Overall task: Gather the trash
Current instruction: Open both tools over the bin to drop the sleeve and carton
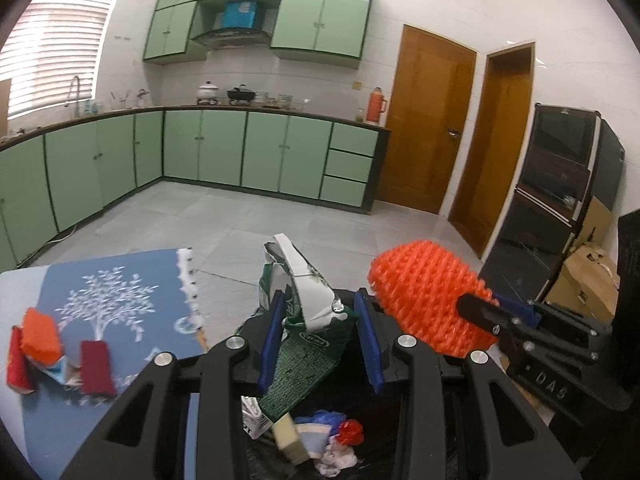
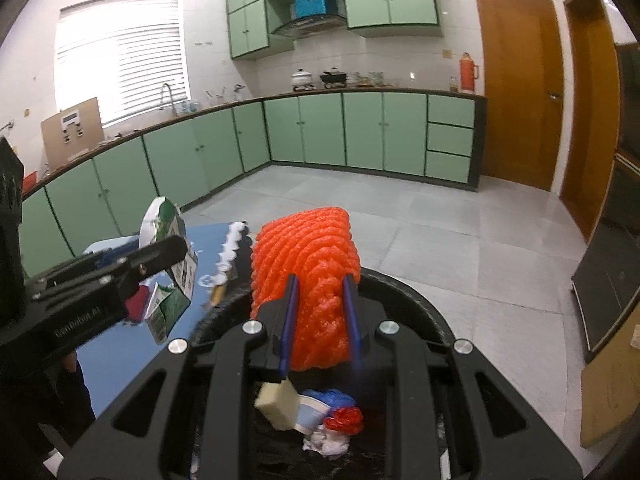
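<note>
My left gripper [image 1: 320,296] is shut on a crumpled green and white carton [image 1: 304,280], held upright over a black-lined bin [image 2: 420,304]. My right gripper [image 2: 320,280] is shut on an orange foam net [image 2: 308,240] above the same bin. In the left wrist view the net [image 1: 424,292] and right gripper [image 1: 492,308] sit just right of the carton. From the right wrist, the left gripper [image 2: 172,256] and carton [image 2: 168,224] show at the left. The bin holds a cream block [image 2: 278,404], a red wrapper [image 2: 344,420] and other scraps.
A table with a blue tree-print cloth [image 1: 120,280] lies left of the bin, carrying red packets [image 1: 96,368] and an orange piece [image 1: 40,336]. Green cabinets [image 1: 260,152] line the far walls. A black cabinet [image 1: 560,184] and cardboard boxes [image 1: 588,280] stand at the right.
</note>
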Demonstrator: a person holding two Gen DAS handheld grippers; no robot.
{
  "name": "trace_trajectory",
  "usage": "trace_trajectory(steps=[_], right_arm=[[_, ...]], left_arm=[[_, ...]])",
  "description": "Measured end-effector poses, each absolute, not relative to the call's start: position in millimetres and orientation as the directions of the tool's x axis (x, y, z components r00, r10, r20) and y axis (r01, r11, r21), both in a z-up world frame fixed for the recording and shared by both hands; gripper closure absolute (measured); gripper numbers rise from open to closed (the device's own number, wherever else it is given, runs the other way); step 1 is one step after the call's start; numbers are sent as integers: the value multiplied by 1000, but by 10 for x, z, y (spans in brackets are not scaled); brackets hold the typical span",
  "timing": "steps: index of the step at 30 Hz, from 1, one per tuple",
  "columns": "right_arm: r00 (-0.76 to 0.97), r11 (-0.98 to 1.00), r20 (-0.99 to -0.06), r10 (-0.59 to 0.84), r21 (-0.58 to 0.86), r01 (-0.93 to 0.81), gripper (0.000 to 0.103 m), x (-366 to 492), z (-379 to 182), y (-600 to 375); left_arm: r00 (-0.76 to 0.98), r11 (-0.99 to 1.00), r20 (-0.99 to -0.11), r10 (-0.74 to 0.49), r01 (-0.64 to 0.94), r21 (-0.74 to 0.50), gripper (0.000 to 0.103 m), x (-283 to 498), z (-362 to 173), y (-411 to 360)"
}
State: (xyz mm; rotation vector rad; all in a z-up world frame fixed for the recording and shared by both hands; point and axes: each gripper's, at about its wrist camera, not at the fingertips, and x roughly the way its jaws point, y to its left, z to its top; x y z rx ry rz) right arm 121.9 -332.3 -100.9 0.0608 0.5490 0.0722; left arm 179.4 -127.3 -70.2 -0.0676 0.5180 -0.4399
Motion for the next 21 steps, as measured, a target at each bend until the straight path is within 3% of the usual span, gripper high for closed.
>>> trace_trajectory(steps=[13,18,19,20,21], right_arm=[[810,995,-586,27,94,35,80,1415,-1473,-3655],[785,992,-620,9,104,71,67,1523,-1635,-3693],[782,991,-624,-2,101,84,57,1523,-1675,-3707],[779,990,-627,-6,104,91,46,1522,-1698,-3716],[777,990,-630,-6,108,96,44,1536,-1701,-3729]], left_arm=[[721,888,-526,-452,423,-182,68,2033,-966,-1667],[687,874,-546,-480,432,-224,67,2155,-1034,-1737],[674,867,-551,-491,438,-237,64,2192,-1033,-1751],[668,865,-556,-494,439,-242,58,2210,-1027,-1763],[665,865,-558,-496,439,-245,44,2219,-1020,-1763]])
